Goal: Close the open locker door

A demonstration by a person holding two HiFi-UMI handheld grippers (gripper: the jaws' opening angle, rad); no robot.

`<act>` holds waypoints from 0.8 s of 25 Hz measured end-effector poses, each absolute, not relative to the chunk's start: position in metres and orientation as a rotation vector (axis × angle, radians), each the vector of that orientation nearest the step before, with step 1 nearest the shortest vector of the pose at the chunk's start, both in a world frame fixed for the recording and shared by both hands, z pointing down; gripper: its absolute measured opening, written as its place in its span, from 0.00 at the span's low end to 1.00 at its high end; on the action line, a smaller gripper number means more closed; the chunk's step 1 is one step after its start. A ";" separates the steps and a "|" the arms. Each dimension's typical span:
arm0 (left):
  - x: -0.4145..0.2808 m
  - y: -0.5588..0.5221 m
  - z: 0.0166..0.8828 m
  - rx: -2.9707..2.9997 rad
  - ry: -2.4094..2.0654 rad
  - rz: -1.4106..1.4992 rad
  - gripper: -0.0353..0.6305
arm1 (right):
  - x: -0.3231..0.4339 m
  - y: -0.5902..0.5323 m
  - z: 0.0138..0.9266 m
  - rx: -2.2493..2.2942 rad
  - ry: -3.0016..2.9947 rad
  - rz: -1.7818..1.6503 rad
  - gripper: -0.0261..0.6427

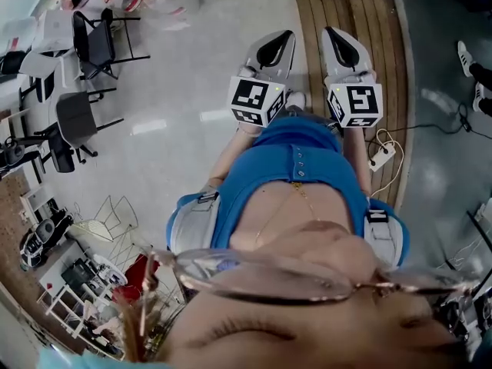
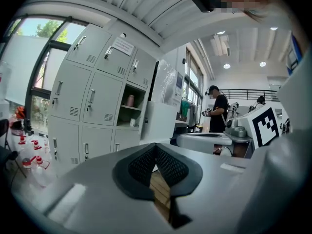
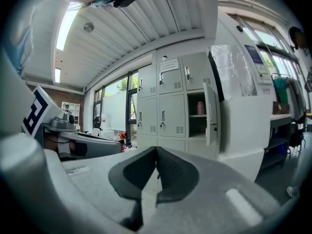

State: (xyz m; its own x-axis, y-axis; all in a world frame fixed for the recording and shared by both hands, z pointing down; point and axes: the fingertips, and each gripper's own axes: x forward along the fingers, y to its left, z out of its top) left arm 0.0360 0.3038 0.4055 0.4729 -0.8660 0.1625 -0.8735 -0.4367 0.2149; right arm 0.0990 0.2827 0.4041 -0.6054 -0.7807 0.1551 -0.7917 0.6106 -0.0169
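A bank of grey lockers (image 3: 165,104) stands ahead, some way off. One compartment (image 3: 197,113) is open, with a small pink item on its shelf, and its door (image 3: 211,113) swings out to the right. From the left gripper view the same open door (image 2: 157,121) and compartment (image 2: 130,106) show. My left gripper (image 2: 156,146) and right gripper (image 3: 157,149) are both shut with nothing between the pads. In the head view the left gripper (image 1: 281,37) and right gripper (image 1: 333,34) are held side by side in front of the body, far from the lockers.
A large white cabinet (image 3: 248,96) stands right of the open door. Black chairs (image 1: 88,44) and desks fill the left side. A wooden floor strip (image 1: 354,14) lies ahead, with a power strip (image 1: 382,156) and cable. A person in black (image 2: 217,112) stands further back.
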 end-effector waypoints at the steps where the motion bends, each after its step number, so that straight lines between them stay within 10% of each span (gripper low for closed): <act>1: 0.034 0.299 0.406 2.461 -1.481 0.038 0.05 | 0.097 0.278 0.405 1.333 -2.700 0.128 0.04; 20: -0.049 0.157 0.401 2.575 -1.331 0.050 0.05 | 0.006 0.138 0.395 1.446 -2.645 0.067 0.04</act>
State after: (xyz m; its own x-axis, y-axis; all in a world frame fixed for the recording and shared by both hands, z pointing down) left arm -0.0491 0.1567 0.4012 0.5839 -0.7997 0.1400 -0.8079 -0.5553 0.1976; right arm 0.0064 0.1379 0.3948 -0.5341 -0.8351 0.1320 -0.8407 0.5411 0.0215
